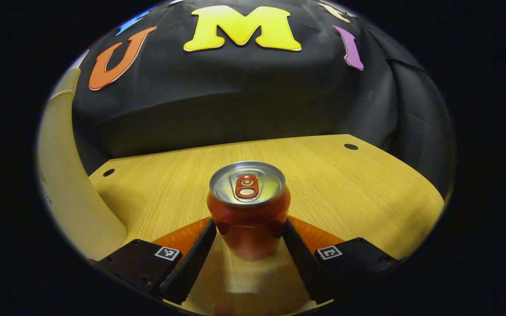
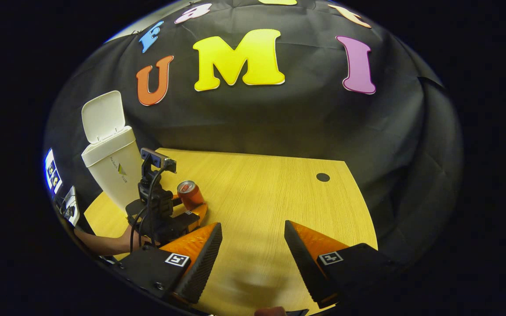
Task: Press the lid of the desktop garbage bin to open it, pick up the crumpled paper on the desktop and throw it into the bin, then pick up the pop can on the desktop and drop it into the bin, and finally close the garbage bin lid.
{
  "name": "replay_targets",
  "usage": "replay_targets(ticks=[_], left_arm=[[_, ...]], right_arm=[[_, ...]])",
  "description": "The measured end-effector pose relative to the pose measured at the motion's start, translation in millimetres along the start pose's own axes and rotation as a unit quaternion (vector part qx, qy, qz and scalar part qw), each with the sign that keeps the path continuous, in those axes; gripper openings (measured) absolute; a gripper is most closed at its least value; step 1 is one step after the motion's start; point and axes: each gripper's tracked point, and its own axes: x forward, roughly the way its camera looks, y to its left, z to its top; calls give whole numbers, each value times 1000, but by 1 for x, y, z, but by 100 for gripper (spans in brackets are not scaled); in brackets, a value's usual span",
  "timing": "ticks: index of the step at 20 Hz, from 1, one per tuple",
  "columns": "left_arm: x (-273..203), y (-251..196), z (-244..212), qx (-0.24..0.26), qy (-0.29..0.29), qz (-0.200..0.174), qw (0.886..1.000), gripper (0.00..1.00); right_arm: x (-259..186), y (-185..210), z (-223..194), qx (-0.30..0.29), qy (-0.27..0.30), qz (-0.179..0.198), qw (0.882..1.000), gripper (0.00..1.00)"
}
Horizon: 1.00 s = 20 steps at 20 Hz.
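The pop can (image 1: 248, 206) stands upright on the wooden tabletop (image 1: 358, 193), red with a silver top and a red pull tab; no brand name can be made out on it. The left gripper (image 1: 249, 235) has its jaws closed in against the can's two sides, gripping it low on the body. In the right gripper view the same can (image 2: 190, 194) sits just in front of that left gripper (image 2: 165, 219), beside the white garbage bin (image 2: 112, 169), whose lid (image 2: 103, 116) stands flipped up; the bin carries a small logo and lettering too small to read. The right gripper (image 2: 253, 245) hovers over bare tabletop, jaws spread wide and holding nothing. A hand (image 2: 103, 243) reaches in from the left.
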Motion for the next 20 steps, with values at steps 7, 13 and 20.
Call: replay_targets(ticks=[7,13,20], left_arm=[[-17,3,16,4,-3,0,1000,86],[-78,14,81,-8,-48,18,999,85],[-153,83,173,-6,-112,101,989,84]], right_arm=[[-5,4,3,3,-10,-2,1000,91],[-21,21,8,1,-35,0,999,91],[-48,43,19,7,-67,14,998,91]])
